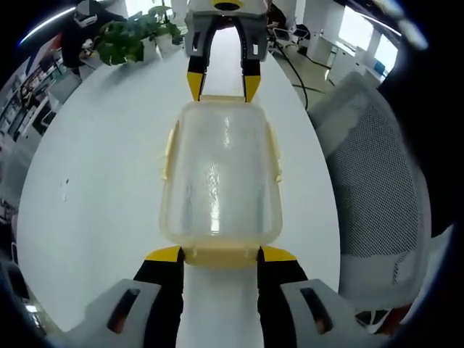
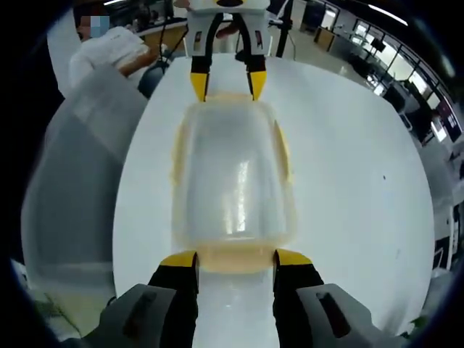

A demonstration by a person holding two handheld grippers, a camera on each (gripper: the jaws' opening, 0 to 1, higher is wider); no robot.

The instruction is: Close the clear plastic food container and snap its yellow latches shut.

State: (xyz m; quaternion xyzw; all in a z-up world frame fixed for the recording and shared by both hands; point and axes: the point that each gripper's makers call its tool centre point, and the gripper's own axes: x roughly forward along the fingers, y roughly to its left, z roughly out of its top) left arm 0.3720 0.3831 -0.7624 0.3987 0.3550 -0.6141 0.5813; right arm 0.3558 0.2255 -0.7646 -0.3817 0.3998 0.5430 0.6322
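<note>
The clear plastic container (image 1: 220,174) lies lengthwise on the white table (image 1: 94,181), lid on top, with yellow latches along its sides (image 1: 168,148) and at both ends. My left gripper (image 1: 221,254) is open, its yellow-tipped jaws standing either side of the near end latch (image 1: 221,257). At the far end my right gripper (image 1: 222,85) is open too, straddling the other end latch. In the right gripper view the same container (image 2: 235,181) runs from my right gripper (image 2: 235,259) to my left gripper (image 2: 226,83).
A potted plant (image 1: 130,36) stands at the table's far left corner. A grey mesh chair (image 1: 377,181) sits close beside the table's edge. A person in white (image 2: 109,51) sits beyond the table, near another chair (image 2: 72,181).
</note>
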